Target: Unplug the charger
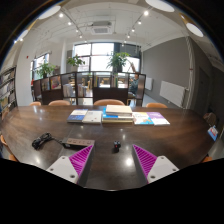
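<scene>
My gripper sits at the bottom centre of the frame, its two fingers spread wide apart with nothing held between them. The magenta pads face each other across an open gap, the left one at lower left and the right one at lower right. Through that gap I see only the dark wooden bench.

Just ahead of the fingers, a small dark object lies on the bench, near the middle of the gap; it is too small for me to say what it is. To the left of it, just beyond my left finger, a black block that looks like the charger rests flat on the bench. Further left, a bundle of black cable lies coiled on the wood, with a strand running toward the block.

Further back, across the middle of the frame, a row of books and papers is laid out on the bench, blue and pale covers side by side. Behind them, chair backs show above the far edge. In the upper middle of the frame, tall windows let in daylight, with leafy plants in front of them. Round ceiling lights shine at the top.
</scene>
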`<state>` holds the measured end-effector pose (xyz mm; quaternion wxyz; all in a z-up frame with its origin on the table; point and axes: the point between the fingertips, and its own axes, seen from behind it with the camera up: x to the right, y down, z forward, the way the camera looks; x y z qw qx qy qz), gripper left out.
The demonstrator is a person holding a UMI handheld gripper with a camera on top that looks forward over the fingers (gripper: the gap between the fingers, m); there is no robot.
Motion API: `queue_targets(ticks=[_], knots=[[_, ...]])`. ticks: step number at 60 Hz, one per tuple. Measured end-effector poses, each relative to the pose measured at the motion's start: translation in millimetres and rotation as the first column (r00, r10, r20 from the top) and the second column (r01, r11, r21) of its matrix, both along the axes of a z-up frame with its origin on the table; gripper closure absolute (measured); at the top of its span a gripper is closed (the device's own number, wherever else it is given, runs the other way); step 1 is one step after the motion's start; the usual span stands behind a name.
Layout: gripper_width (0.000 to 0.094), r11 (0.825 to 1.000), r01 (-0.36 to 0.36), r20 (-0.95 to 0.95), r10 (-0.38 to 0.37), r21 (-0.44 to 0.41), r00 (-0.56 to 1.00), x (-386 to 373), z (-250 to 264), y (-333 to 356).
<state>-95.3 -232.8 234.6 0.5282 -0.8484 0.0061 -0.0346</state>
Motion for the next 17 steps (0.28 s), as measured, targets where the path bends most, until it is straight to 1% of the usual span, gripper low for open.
queue_targets(ticks=[17], knots=[[0.0200, 1.000, -0.010, 0.005, 0.010, -0.019, 1.000, -21, -5, -46]])
